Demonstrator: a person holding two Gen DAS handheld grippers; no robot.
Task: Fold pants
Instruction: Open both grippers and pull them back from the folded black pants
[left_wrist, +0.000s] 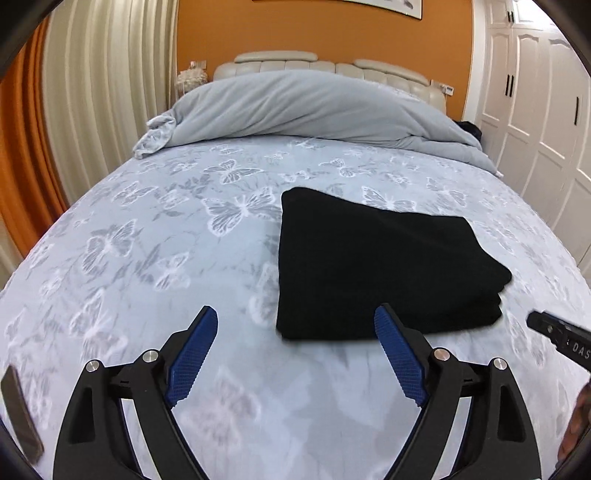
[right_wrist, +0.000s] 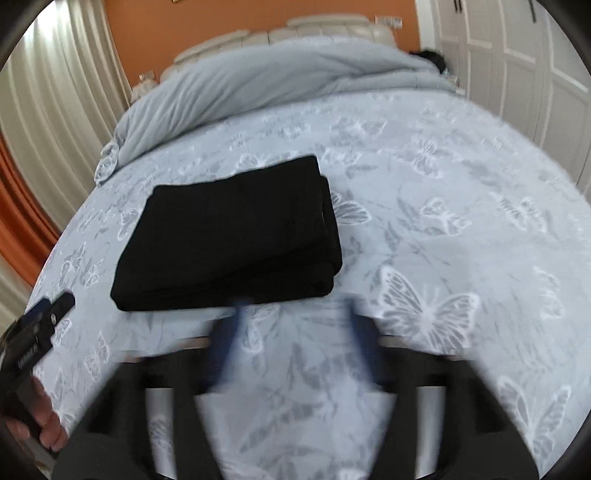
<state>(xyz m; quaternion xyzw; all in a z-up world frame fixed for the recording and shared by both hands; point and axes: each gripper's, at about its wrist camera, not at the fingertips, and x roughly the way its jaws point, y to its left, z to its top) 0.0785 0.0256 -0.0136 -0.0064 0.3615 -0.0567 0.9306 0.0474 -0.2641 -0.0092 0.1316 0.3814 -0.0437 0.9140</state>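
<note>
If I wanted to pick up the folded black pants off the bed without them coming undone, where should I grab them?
Probably the thick stacked edge of the black pants, on their right side, where the layers show one on another. Come in low from that side so one finger slides under the whole stack and the other presses on top. Both the left gripper and right gripper are open and empty.

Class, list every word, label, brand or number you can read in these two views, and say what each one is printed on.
"DAS": white letters on the black body of the right gripper, cut off by the edge of the left wrist view.
White lettering on the side of the left gripper in the right wrist view: too blurred to read.
The folded black pants and the butterfly bedsheet: no text.
</note>
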